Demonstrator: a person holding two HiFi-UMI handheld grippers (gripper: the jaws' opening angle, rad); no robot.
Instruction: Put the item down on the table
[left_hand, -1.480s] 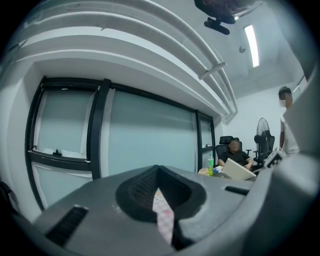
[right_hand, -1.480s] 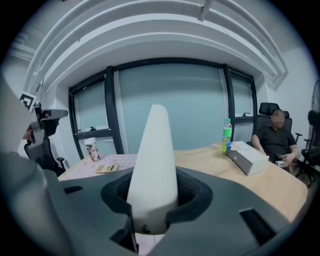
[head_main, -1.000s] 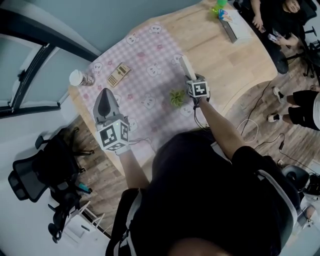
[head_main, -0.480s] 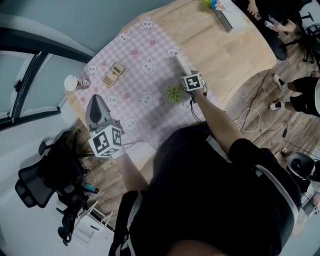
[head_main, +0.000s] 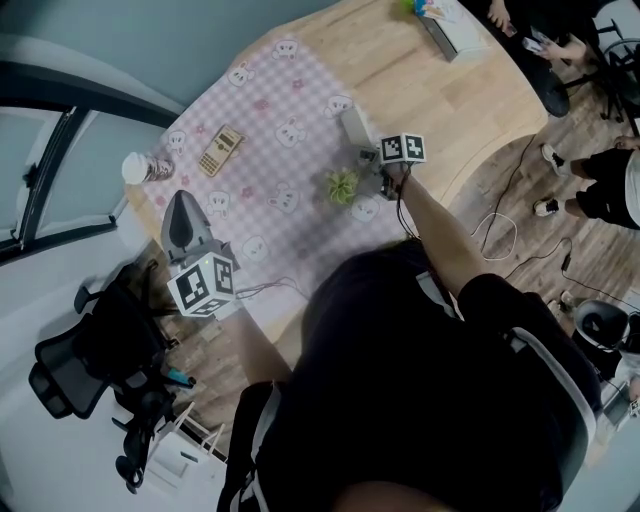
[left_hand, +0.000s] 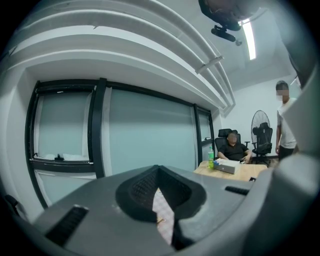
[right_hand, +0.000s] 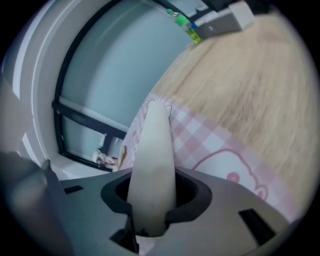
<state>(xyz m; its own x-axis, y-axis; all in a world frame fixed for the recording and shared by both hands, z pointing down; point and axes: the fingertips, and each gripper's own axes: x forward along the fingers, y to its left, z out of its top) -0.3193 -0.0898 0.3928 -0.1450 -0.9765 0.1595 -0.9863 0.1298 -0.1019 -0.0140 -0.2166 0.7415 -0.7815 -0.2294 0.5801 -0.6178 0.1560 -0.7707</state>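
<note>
In the head view my right gripper (head_main: 372, 157) is over the pink checked tablecloth (head_main: 270, 120), shut on a long cream-coloured item (head_main: 354, 128) that points away from me. The right gripper view shows the same item (right_hand: 152, 150) clamped between the jaws of the right gripper (right_hand: 152, 192), its tip out over the cloth. A small green plant (head_main: 343, 186) sits just left of that gripper. My left gripper (head_main: 183, 205) hovers at the table's near left corner, apart from everything. In its own view the left gripper (left_hand: 159, 187) has its jaws together and holds nothing.
A calculator (head_main: 221, 150) and a lidded cup (head_main: 140, 168) lie at the cloth's left end. A flat box (head_main: 447, 33) rests at the far end of the wooden table (head_main: 440, 110). An office chair (head_main: 70, 360) stands on the floor at left, cables (head_main: 500, 240) and seated people at right.
My right gripper has tilted so its marker cube faces up more, and the item looks shorter from above. The left gripper has drifted slightly left and towards me.
</note>
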